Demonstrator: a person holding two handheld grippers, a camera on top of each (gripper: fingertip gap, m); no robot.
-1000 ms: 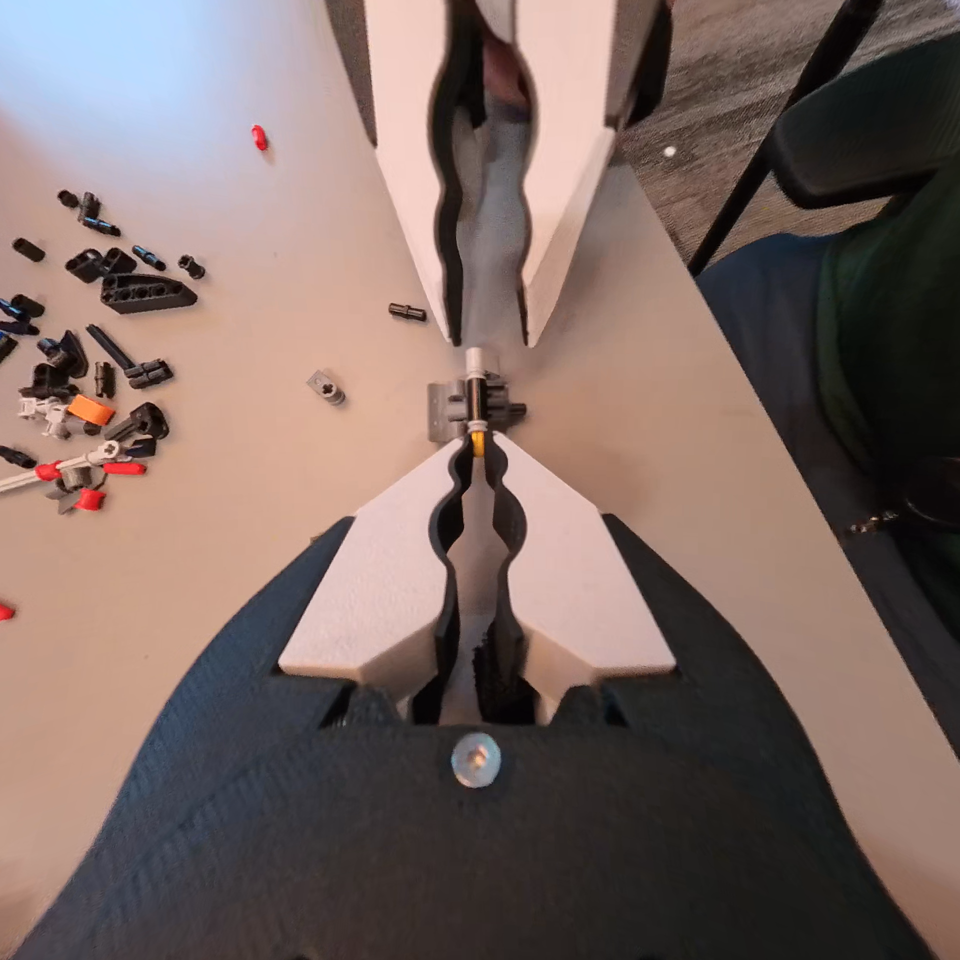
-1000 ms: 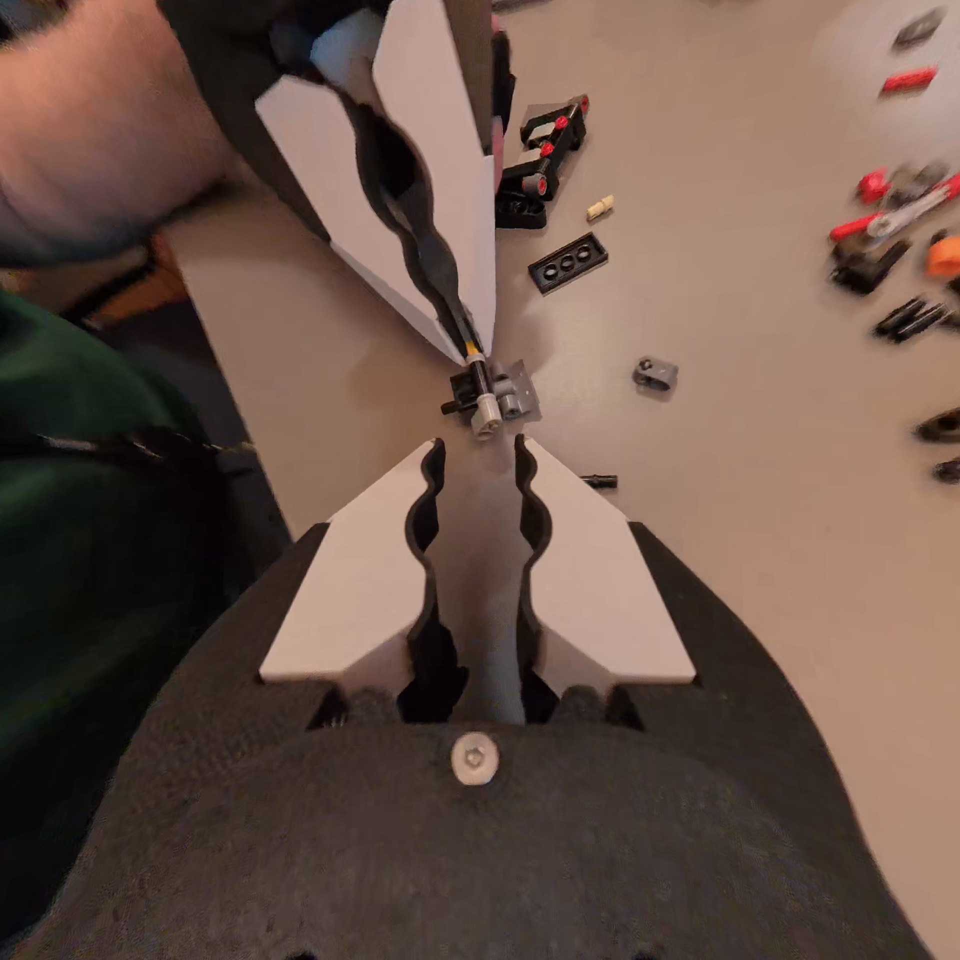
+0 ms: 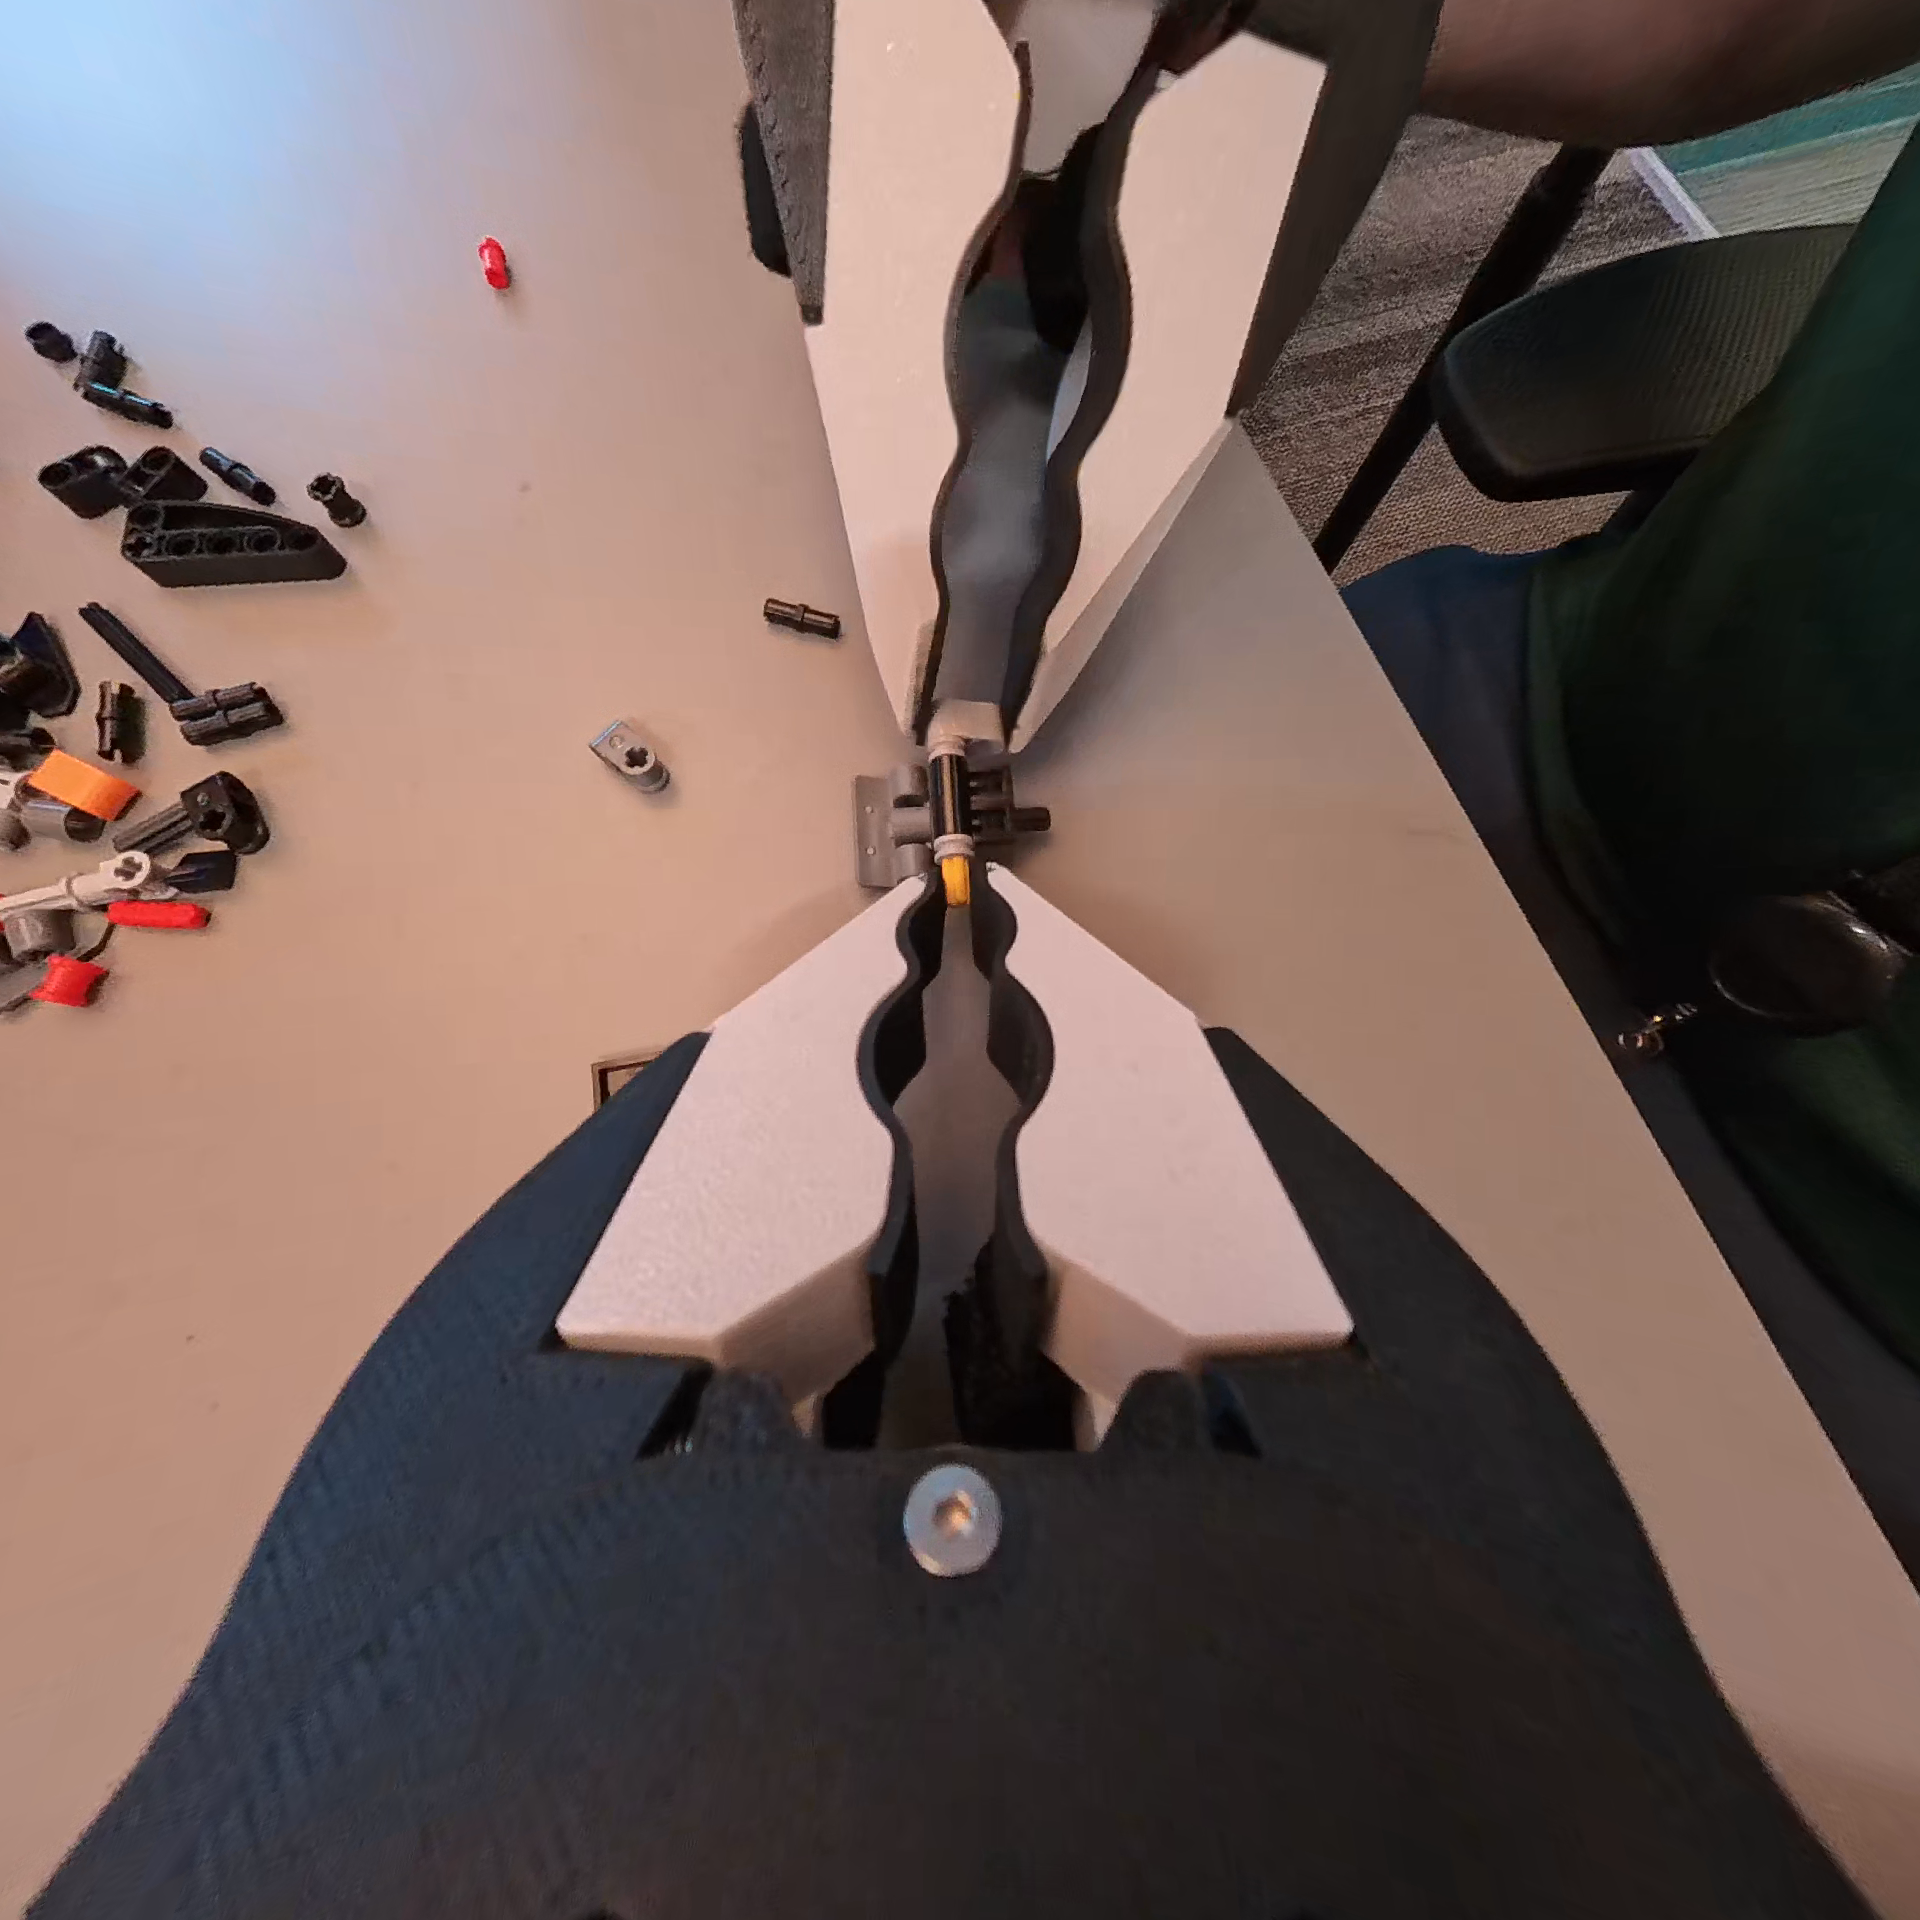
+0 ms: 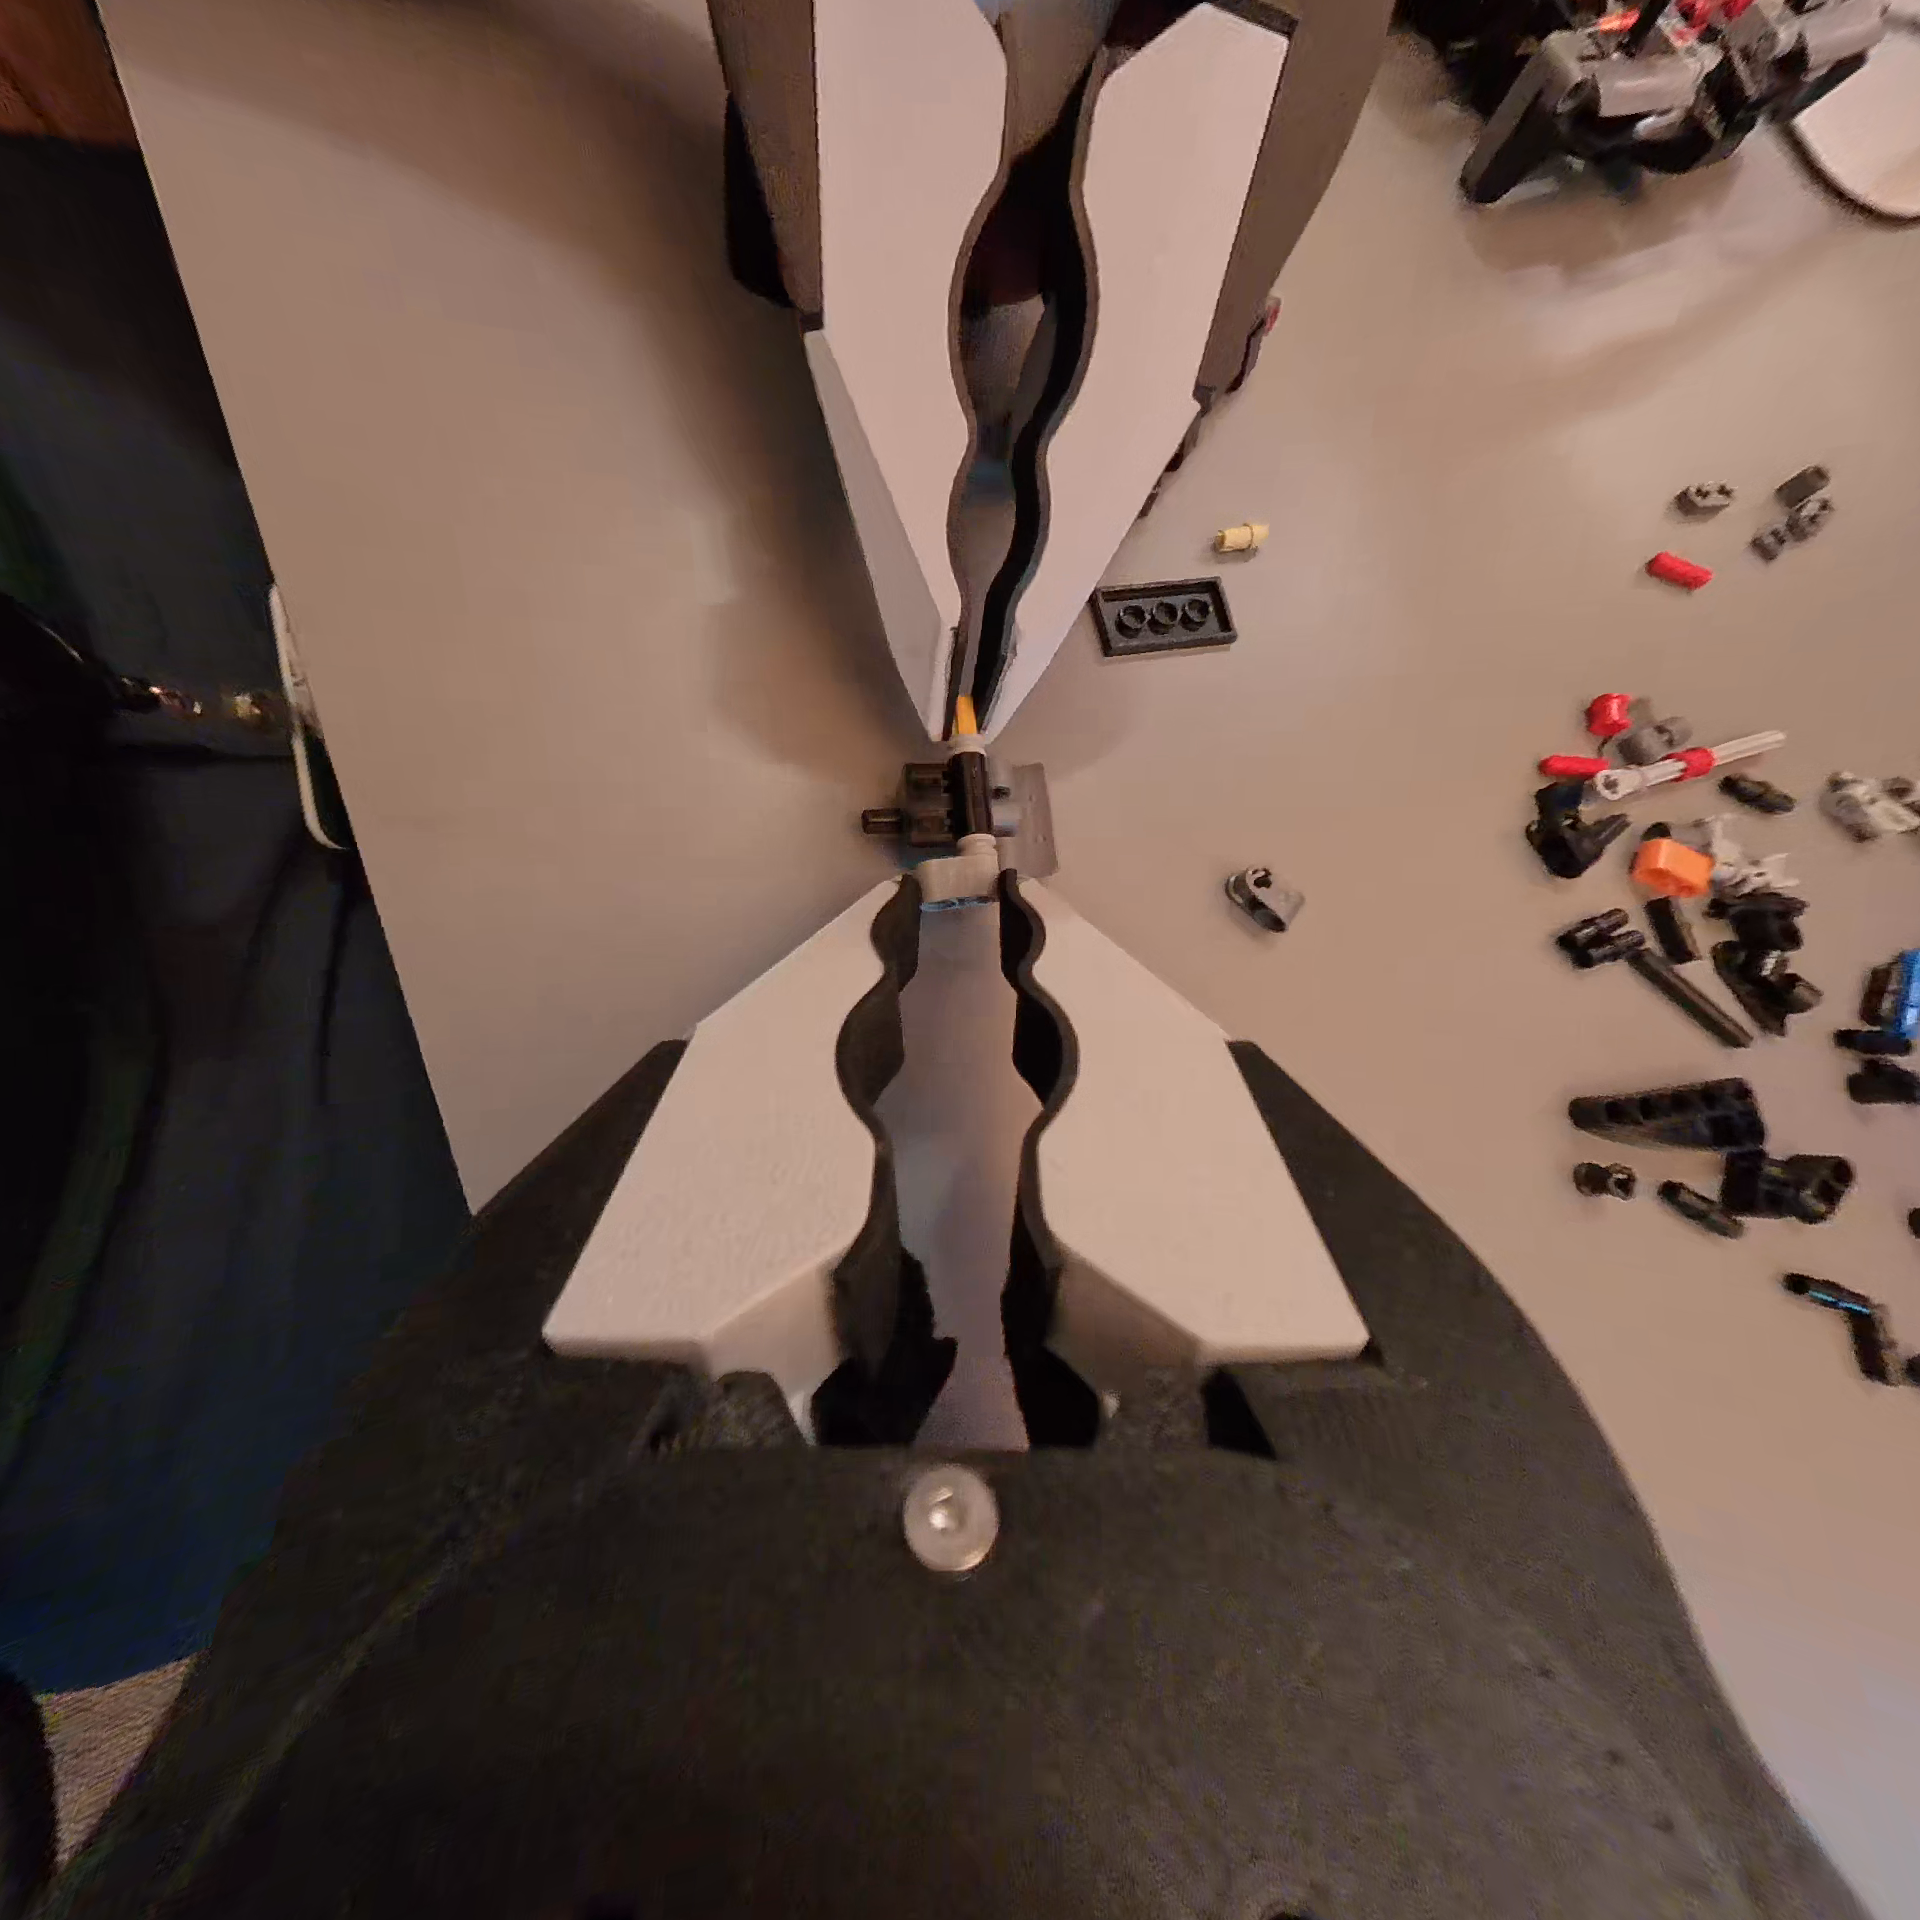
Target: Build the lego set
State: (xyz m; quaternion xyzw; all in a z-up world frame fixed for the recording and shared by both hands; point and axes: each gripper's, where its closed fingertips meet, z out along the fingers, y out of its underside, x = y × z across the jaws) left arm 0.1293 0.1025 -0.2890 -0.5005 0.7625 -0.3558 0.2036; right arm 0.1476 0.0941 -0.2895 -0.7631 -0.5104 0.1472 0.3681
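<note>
Lego assembly (image 3: 951, 821) hangs just above the surface (image 3: 520, 1039), its axle running straight between both tongs: left tongs (image 3: 954, 891) clamp the yellow end (image 3: 954, 881), right tongs (image 4: 961, 883) clamp the grey connector (image 4: 958, 871), equally near.

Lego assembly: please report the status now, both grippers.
Left gripper shut on yellow axle end. Right gripper shut on light grey connector at opposite end. Small assembly held between them over table. Nothing in the way.
</note>
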